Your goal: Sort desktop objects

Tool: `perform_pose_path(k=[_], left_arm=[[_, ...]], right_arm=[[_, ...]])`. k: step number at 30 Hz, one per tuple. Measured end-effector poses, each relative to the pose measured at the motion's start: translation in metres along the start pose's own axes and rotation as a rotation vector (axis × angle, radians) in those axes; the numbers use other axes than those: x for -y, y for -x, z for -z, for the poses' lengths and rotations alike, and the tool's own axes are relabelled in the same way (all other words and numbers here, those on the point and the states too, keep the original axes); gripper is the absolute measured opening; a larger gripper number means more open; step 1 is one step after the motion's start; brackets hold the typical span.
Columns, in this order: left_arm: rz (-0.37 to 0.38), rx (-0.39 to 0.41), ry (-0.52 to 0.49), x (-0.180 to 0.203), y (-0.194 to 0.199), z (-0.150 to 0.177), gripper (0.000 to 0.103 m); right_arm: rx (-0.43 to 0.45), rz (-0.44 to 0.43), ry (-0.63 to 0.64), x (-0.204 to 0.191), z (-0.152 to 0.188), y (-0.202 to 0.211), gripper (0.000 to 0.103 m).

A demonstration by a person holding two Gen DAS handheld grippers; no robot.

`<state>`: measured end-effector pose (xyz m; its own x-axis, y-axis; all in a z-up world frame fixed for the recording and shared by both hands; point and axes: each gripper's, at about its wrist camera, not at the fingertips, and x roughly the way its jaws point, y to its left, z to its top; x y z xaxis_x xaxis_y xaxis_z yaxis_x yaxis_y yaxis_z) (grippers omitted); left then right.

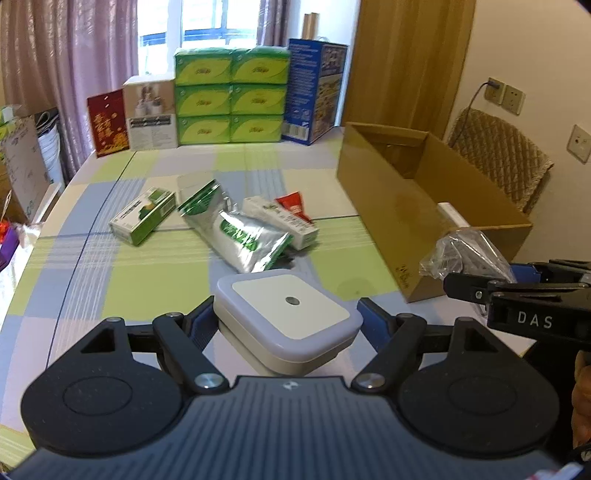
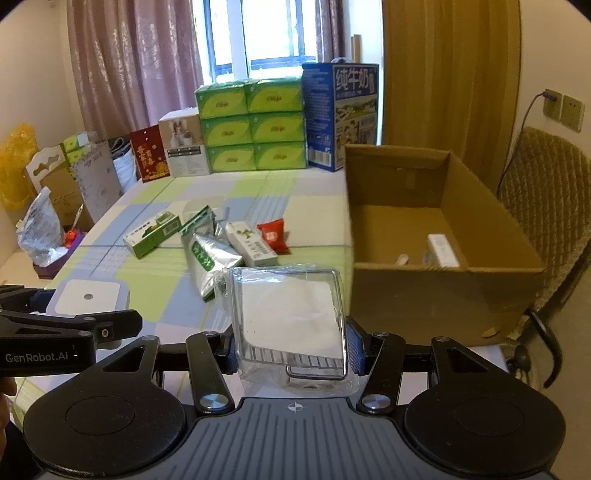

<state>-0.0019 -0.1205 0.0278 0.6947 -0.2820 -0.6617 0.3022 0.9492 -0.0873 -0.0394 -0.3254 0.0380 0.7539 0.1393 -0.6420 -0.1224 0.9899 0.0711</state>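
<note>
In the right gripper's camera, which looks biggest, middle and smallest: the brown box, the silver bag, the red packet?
1. cardboard box, biggest by far
2. silver bag
3. red packet, smallest

The packet lies a bit farther away, but the order looks safe.

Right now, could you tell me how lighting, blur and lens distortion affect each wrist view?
Left wrist view: the window is blown out and backlights the room, the cardboard box edges bow with fisheye, and the white square device is soft. Right wrist view: the same window glare, dark vignetted corners, and reflections on the clear plastic packet held in the right gripper.
</note>
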Motion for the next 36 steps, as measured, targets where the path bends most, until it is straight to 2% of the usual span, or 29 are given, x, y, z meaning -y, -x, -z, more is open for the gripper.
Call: perform_pose_path(k=[15,36], left_arm=[[0.024,0.018,-0.036,0.025,0.006,-0.017,0.076],[0.081,0.028,-0.096,0.064,-0.014,-0.051,0.076]], right_arm=[[0.036,0.016,-0.033,0.022,-0.014,0.020,0.050],[0.075,0.079,-0.088,0.070,-0.036,0.029,0.050]])
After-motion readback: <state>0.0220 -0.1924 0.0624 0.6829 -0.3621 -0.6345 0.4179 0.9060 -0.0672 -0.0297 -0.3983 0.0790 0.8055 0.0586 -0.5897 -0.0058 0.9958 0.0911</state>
